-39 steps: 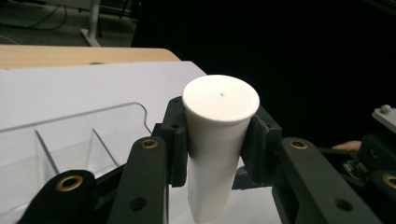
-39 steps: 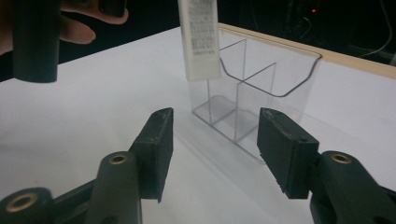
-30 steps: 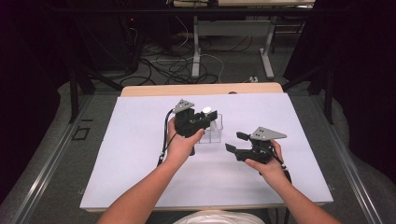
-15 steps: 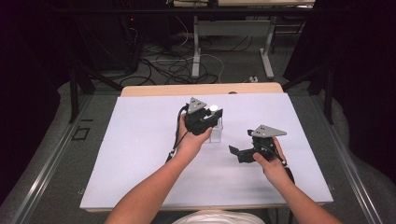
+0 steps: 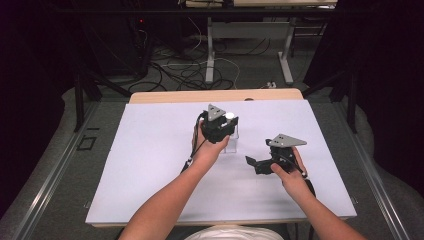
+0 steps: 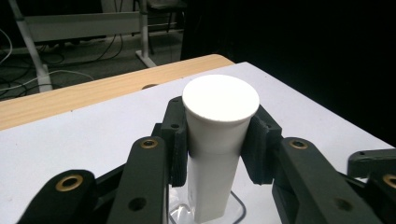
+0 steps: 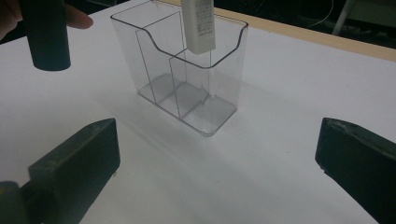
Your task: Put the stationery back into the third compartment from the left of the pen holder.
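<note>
White tube (image 6: 219, 140), clamped upright in the left gripper (image 6: 217, 140), hangs partly inside the clear organizer (image 7: 187, 79) near the table's (image 5: 150, 165) far edge; right gripper (image 7: 215, 158) gapes empty.

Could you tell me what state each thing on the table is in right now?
White tube: upright, clamped, lower end dipping into the organizer's top.
Clear organizer: upright on the table, compartment floors bare.
Left gripper: shut on the tube.
Right gripper: open, jaws just opened, nothing between them, facing the organizer.

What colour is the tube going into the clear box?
White tube, clearest in the left gripper view.
</note>
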